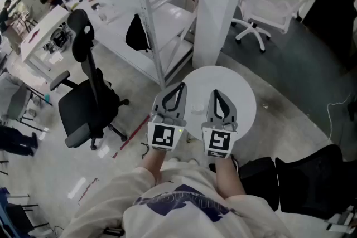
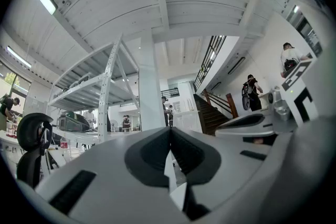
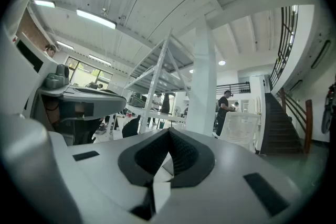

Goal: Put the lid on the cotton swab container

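The left tongs [image 1: 181,85] and right tongs [image 1: 215,92] hover side by side above the round white desk [image 1: 241,92], each closed tight on nothing; between them on the desk lies a small, pale, washed-out shape, seemingly the cotton swab container [image 1: 196,108]; its lid cannot be made out.

A black swivel office chair [image 1: 89,103] stands on the light grey floor [image 1: 56,175], left of a white metal shelf rack [image 1: 150,19] and a white square pillar [image 1: 220,3].
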`<state>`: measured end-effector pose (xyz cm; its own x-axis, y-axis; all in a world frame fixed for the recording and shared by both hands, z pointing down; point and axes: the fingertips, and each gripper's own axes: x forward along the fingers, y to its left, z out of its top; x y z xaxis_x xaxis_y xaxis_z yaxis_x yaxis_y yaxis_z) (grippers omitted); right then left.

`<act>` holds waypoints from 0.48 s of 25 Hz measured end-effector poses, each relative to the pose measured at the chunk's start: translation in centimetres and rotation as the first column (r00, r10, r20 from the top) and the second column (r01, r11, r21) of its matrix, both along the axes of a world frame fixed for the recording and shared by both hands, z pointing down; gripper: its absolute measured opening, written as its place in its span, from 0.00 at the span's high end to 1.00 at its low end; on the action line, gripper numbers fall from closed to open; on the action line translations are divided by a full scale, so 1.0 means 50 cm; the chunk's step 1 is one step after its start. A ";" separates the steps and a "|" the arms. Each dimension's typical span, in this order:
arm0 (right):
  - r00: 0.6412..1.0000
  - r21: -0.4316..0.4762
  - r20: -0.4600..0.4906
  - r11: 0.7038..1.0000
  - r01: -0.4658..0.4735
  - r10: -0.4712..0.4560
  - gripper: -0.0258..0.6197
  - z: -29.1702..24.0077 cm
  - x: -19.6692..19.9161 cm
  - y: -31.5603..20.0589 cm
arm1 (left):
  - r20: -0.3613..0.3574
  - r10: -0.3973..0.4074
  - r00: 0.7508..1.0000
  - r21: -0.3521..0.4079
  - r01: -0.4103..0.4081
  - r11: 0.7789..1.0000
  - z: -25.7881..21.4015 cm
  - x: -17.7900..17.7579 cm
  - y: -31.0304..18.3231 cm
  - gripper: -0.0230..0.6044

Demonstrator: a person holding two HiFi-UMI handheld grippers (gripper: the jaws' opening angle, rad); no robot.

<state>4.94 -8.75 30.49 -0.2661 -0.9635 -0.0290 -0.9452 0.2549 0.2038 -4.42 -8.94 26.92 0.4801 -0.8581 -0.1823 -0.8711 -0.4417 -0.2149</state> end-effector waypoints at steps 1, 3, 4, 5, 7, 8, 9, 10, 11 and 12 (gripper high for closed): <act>1.000 0.000 -0.003 1.000 0.001 -0.001 0.95 0.000 -0.001 0.000 | 0.002 0.001 1.000 0.001 -0.001 1.000 0.000 0.001 0.000 0.97; 1.000 0.000 -0.009 1.000 0.003 -0.003 0.95 -0.001 -0.002 0.000 | 0.005 0.003 1.000 0.002 -0.003 1.000 -0.001 0.002 0.001 0.97; 1.000 0.000 -0.012 1.000 0.003 -0.003 0.95 0.000 -0.002 0.001 | 0.005 0.003 1.000 0.002 -0.003 1.000 0.000 0.002 0.002 0.97; 1.000 -0.001 -0.016 1.000 0.002 -0.002 0.95 0.001 -0.003 0.002 | 0.006 0.003 1.000 0.002 -0.003 1.000 0.002 0.002 0.003 0.97; 1.000 -0.002 -0.022 1.000 0.001 -0.001 0.95 0.006 -0.004 0.004 | 0.006 0.003 1.000 0.002 -0.003 1.000 0.006 0.000 0.005 0.97; 1.000 -0.004 -0.020 1.000 0.001 -0.002 0.95 0.008 -0.004 0.005 | 0.003 0.002 1.000 0.000 -0.002 1.000 0.008 -0.002 0.006 0.97; 1.000 -0.006 -0.008 1.000 0.006 -0.006 0.95 0.010 -0.003 0.006 | -0.003 0.002 1.000 -0.006 -0.002 1.000 0.011 -0.004 0.006 0.97; 1.000 -0.009 0.017 1.000 0.018 -0.018 0.95 0.011 -0.002 0.007 | -0.011 0.002 1.000 -0.017 -0.002 1.000 0.014 -0.007 0.005 0.97; 0.998 -0.011 0.056 0.999 0.037 -0.036 0.95 0.010 0.000 0.008 | -0.020 0.003 1.000 -0.030 -0.004 1.000 0.016 -0.012 0.004 0.97; 0.993 -0.011 0.099 0.998 0.059 -0.057 0.95 0.009 0.003 0.009 | -0.026 0.008 1.000 -0.045 -0.009 0.999 0.018 -0.020 0.002 0.97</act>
